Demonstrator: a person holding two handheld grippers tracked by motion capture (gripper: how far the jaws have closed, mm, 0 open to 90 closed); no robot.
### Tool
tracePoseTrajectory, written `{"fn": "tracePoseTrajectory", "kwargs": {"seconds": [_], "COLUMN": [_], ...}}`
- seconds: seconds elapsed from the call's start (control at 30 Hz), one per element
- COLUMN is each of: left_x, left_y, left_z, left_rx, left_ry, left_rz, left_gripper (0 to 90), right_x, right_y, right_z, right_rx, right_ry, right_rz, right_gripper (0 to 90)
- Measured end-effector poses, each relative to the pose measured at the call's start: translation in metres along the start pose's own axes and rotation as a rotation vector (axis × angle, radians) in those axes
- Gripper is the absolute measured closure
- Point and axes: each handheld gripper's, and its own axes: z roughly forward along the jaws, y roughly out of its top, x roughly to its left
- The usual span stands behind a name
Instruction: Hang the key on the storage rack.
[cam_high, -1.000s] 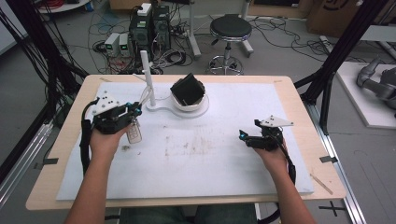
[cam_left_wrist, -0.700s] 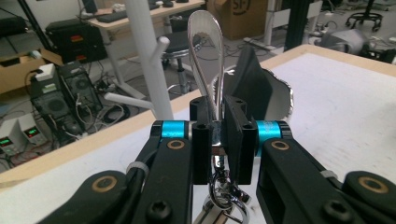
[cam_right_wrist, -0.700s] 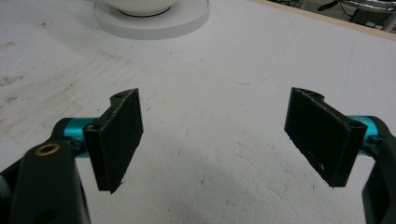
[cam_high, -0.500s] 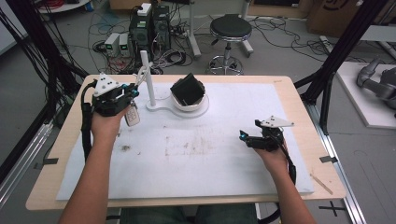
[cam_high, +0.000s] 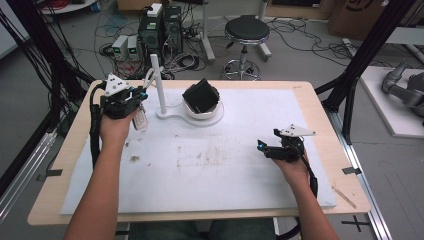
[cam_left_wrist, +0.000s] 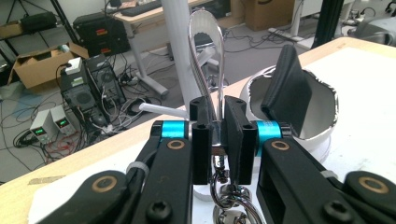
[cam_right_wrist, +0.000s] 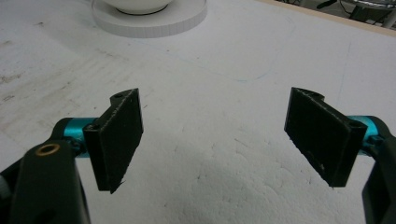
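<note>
A white bowl (cam_left_wrist: 322, 109) on a white stand (cam_high: 172, 114) holds a black wedge-shaped block (cam_left_wrist: 287, 88), just right of the left gripper (cam_left_wrist: 215, 135). Its jaws pinch a metal clip (cam_left_wrist: 208, 56); the loop stands upright above them, its long axis vertical, with rings hanging below. The right gripper (cam_right_wrist: 212, 135) has its jaws spread wide over the bare white mat (cam_right_wrist: 210, 65).

The keyring's (cam_left_wrist: 229, 203) lower part is cut off by the bottom edge.
</note>
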Motion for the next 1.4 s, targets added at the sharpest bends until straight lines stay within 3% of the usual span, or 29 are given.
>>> {"fn": "tracePoseTrajectory", "kwargs": {"seconds": [0.43, 0.6, 0.63, 0.8, 1.17, 1.2, 1.33, 1.37, 1.4], "left_x": [0.002, 0.002, 0.002, 0.001, -0.007, -0.009, -0.011, -0.013, -0.013], "left_y": [-0.008, -0.010, -0.010, -0.010, -0.014, -0.016, -0.021, -0.025, -0.025], "left_z": [0.022, 0.024, 0.023, 0.020, 0.006, 0.003, 0.000, 0.000, 0.000], "left_rx": [0.059, 0.054, 0.051, 0.057, 0.045, 0.044, 0.048, 0.057, 0.057], "left_ry": [0.003, 0.012, 0.018, 0.012, -0.047, -0.071, -0.101, -0.147, -0.147], "left_rz": [0.001, -0.009, -0.016, -0.029, -0.052, -0.053, -0.058, -0.050, -0.050], "left_gripper": [81.3, 79.5, 69.3, 59.1, 43.6, 42.5, 38.8, 37.3, 37.0], "right_x": [0.000, -0.001, -0.002, -0.001, -0.001, -0.001, -0.001, -0.001, -0.001], "right_y": [0.000, -0.001, -0.001, -0.001, 0.000, 0.000, 0.000, 0.000, 0.000], "right_z": [0.000, 0.000, -0.001, -0.001, -0.002, -0.002, -0.002, -0.003, -0.003], "right_rx": [0.000, 0.000, -0.003, -0.004, -0.014, -0.015, -0.019, -0.020, -0.020], "right_ry": [-0.001, -0.001, -0.005, -0.003, -0.006, -0.006, -0.007, -0.007, -0.007], "right_rz": [-0.003, -0.001, 0.002, -0.002, 0.002, 0.002, 0.001, 0.001, 0.001], "right_gripper": [19.6, 19.6, 19.6, 19.7, 19.7, 19.7, 19.7, 19.7, 19.7]}}
